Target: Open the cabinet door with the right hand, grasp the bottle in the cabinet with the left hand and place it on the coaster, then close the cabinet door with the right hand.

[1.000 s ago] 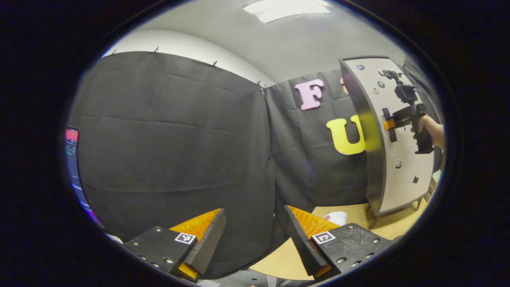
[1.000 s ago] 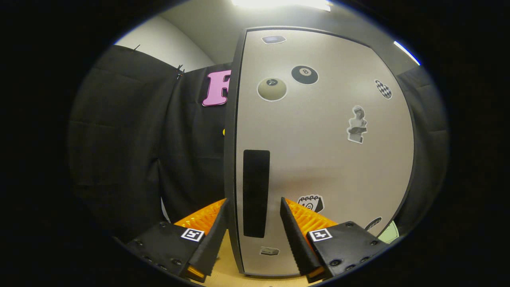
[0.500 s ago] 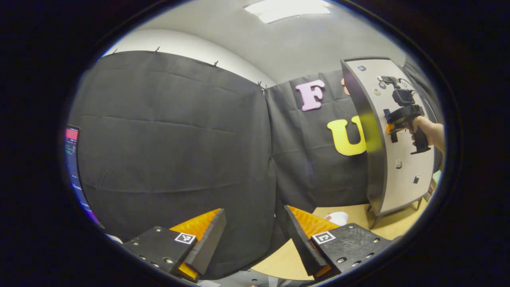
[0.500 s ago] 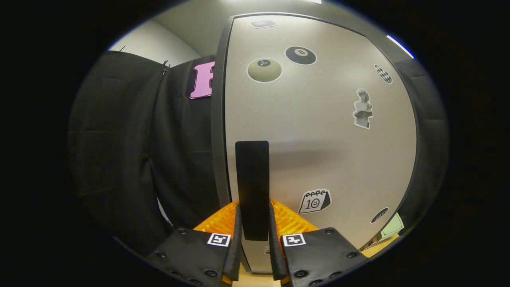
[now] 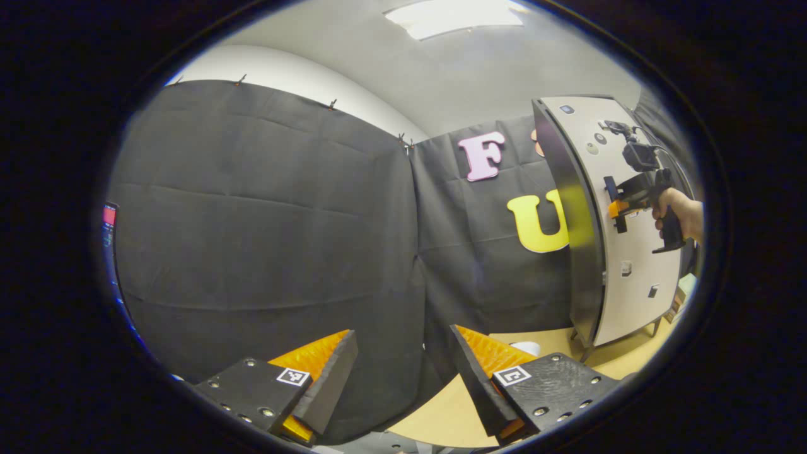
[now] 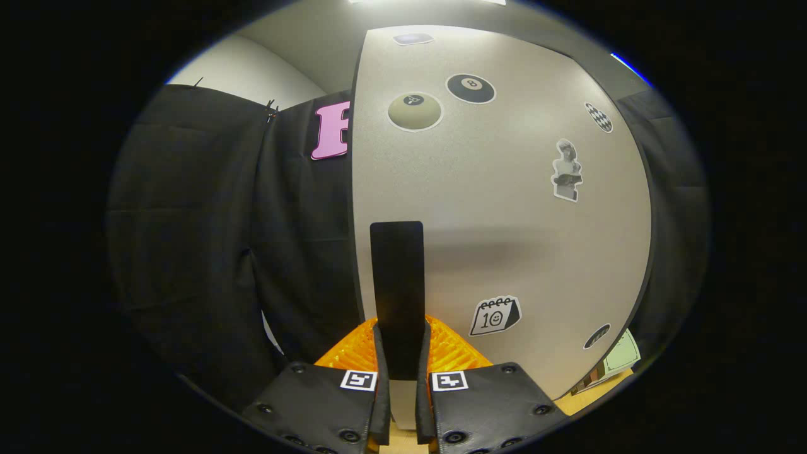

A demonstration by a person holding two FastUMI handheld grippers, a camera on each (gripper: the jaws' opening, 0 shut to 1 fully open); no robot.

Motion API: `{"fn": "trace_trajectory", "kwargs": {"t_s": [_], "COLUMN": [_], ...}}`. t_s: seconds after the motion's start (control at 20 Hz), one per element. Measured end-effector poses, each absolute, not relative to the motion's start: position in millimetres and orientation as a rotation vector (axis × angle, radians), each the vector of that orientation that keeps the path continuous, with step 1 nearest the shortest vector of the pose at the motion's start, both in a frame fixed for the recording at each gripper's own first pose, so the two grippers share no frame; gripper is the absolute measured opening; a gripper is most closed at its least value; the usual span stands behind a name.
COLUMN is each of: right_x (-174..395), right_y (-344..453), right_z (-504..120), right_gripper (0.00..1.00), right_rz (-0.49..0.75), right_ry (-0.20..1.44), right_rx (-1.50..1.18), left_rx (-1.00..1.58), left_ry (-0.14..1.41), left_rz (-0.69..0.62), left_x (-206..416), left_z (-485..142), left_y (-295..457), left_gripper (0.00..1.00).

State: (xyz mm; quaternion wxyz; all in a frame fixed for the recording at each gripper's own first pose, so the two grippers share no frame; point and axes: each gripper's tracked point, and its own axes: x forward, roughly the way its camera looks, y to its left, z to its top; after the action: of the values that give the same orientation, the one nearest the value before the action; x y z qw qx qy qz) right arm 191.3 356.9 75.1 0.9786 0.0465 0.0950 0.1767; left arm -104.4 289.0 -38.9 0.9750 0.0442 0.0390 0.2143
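The cabinet door (image 6: 504, 208) carries a billiard-ball sticker (image 6: 471, 88) marked 8 and a calendar sticker (image 6: 495, 316) marked 10.

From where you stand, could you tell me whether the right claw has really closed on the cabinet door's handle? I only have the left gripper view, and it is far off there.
Observer: Yes. In the right gripper view the right claw has both fingers pressed against the sides of the black handle, gripping its lower end.
Operator: Thank you. What is the small mark I can just make out on the door below the handle?
Observer: On the cabinet door, just right of the handle's lower end, there is a calendar sticker with a smiling face. The claw is not touching it.
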Motion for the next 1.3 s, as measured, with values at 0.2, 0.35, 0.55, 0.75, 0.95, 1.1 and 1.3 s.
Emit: {"fn": "trace_trajectory", "kwargs": {"t_s": [0.2, 0.35, 0.55, 0.75, 0.95, 1.1, 1.3], "right_x": [169.1, 155.6, 148.9, 145.2, 144.2, 142.9, 143.4], "right_y": [350.3, 346.7, 336.2, 329.3, 326.4, 323.7, 321.5], "right_z": [79.6, 81.7, 80.8, 79.9, 80.3, 79.5, 80.9], "right_gripper": [0.18, 0.17, 0.18, 0.18, 0.18, 0.18, 0.18], "right_rz": [0.424, 0.479, 0.539, 0.597, 0.656, 0.683, 0.722], "right_ry": [0.194, 0.205, 0.213, 0.229, 0.24, 0.235, 0.225], "right_rx": [0.087, 0.091, 0.096, 0.1, 0.124, 0.131, 0.15], "left_rx": [0.065, 0.041, 0.049, 0.04, 0.022, 0.015, 0.003], "left_ry": [0.052, 0.032, 0.015, 0.015, 0.008, 0.006, 0.014], "left_rz": [0.364, 0.312, 0.237, 0.193, 0.156, 0.135, 0.106], "left_x": [-82.2, -61.5, -41.4, -22.8, -11.1, -6.9, 0.7], "left_z": [-31.8, -25.3, -21.6, -21.1, -19.3, -19.8, -23.4], "left_y": [260.5, 232.8, 196.0, 166.8, 137.0, 120.1, 96.4], "left_gripper": [0.88, 0.88, 0.88, 0.89, 0.88, 0.89, 0.88]}}
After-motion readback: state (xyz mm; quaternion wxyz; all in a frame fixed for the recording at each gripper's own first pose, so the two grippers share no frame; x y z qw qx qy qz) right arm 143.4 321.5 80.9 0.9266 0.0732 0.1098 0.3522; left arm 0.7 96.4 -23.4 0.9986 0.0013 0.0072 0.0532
